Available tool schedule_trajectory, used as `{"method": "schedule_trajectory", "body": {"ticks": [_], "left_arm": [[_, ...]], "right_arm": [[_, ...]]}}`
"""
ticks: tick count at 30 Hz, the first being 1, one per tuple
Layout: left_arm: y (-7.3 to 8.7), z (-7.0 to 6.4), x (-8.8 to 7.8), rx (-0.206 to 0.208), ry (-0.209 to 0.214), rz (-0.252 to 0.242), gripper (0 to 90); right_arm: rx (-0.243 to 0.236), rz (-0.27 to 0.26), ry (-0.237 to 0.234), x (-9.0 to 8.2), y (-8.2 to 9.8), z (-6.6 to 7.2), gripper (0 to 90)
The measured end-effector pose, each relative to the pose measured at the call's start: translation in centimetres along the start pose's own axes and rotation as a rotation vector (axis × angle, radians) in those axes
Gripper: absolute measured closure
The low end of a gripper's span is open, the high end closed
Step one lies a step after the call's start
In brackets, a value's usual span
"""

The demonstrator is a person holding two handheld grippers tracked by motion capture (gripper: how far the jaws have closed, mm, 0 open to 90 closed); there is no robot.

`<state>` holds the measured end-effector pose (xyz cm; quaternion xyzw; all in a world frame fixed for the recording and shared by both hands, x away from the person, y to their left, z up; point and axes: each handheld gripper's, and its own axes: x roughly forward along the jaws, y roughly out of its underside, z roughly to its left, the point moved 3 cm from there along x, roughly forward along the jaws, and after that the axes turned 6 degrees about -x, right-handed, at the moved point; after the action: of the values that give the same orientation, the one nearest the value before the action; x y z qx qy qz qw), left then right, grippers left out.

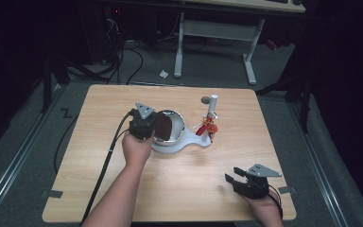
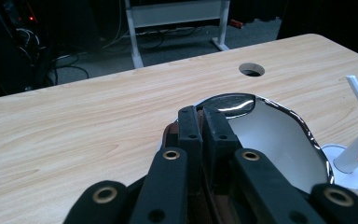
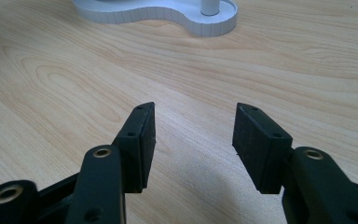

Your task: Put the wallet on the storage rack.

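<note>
The left gripper [image 1: 147, 124] sits just left of centre in the high view, its jaws drawn together on the near rim of a shiny metal bowl [image 1: 169, 126]. In the left gripper view [image 2: 200, 122] the two black jaws stand almost touching, pinching the thin rim where a brown patch [image 2: 171, 133] shows against the metal; whether that patch is a separate thing or a reflection cannot be told. The bowl is tilted: in the high view its mouth faces toward the lower left of the frame, and its round opening looks like an oval standing tall in the picture. In the left gripper view the bowl's [image 2: 279, 135] pale inner wall opens toward the right of the frame, with its bright rim curving across the middle.

The bowl rests on a white stand [image 1: 177, 145] at the centre of the table [image 1: 246, 156]. A white post [image 1: 212, 108] rises from the right end of that stand, leaning slightly to the upper right, with a red piece [image 1: 206, 127] hanging near its foot.

The right gripper [image 1: 238, 180] lies at the lower right of the high view, well apart from the bowl. In the right gripper view [image 3: 193, 135] its jaws stand wide with bare wood between them, and the white stand's [image 3: 168, 14] edge runs along the top of that frame.
</note>
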<state>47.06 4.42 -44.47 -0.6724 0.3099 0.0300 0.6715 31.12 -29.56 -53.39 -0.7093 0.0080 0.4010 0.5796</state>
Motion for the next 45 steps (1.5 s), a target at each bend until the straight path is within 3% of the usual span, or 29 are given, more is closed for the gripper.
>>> {"method": "schedule_trajectory", "body": {"ticks": [5, 19, 29, 34, 45], "left_arm": [[0.4, 0.0, 0.2, -0.017, 0.015, -0.013, 84.5], [0.4, 0.3, -0.5, -0.05, 0.081, -0.044, 63.3], [1.0, 0.8, -2.7, -0.066, 0.146, -0.05, 52.4], [1.6, 1.1, -4.0, -0.043, 0.154, -0.043, 49.2], [4.2, 3.0, -6.6, -0.051, 0.189, -0.014, 44.5]], "right_arm": [[0.0, 0.0, 0.0, 0.0, 0.0, 0.0, 49.4], [-0.004, 0.002, -0.002, 0.0, 0.0, 0.1, 49.3], [-0.006, 0.008, -0.001, 0.1, 0.0, 0.1, 49.2], [-0.005, 0.012, 0.0, 0.2, 0.1, 0.1, 49.2], [-0.009, 0.015, 0.0, 0.3, 0.1, 0.2, 49.4]]}}
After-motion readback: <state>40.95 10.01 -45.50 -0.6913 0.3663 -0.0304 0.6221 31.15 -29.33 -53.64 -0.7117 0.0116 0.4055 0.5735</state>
